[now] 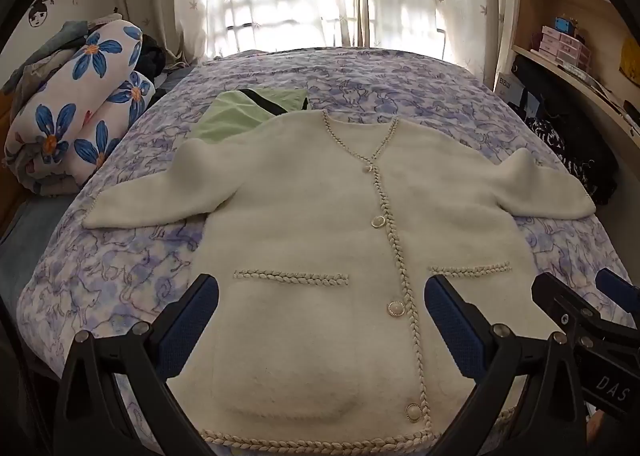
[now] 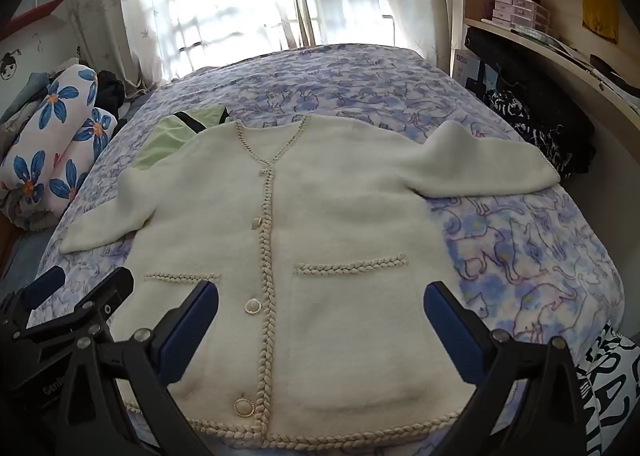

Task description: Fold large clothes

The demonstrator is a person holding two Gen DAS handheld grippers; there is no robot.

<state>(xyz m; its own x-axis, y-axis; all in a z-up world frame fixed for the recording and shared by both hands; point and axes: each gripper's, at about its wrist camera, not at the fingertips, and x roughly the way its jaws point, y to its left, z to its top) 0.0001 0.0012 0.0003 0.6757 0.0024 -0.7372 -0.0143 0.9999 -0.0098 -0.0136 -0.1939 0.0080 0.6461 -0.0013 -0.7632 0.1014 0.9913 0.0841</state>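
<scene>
A cream cardigan (image 1: 320,224) lies flat, buttoned, on the bed (image 1: 132,256) just ahead of the left gripper (image 1: 320,320) and right gripper (image 2: 320,320), fingers spread and empty; each sleeve likely wants pinching near its cuff.

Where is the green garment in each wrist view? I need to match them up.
Left wrist: green garment upper left of centre, tucked under the cardigan's shoulder.
Right wrist: green garment further left, same spot behind the shoulder.
Shared landmark: the floral bedding roll at the left edge.
</scene>
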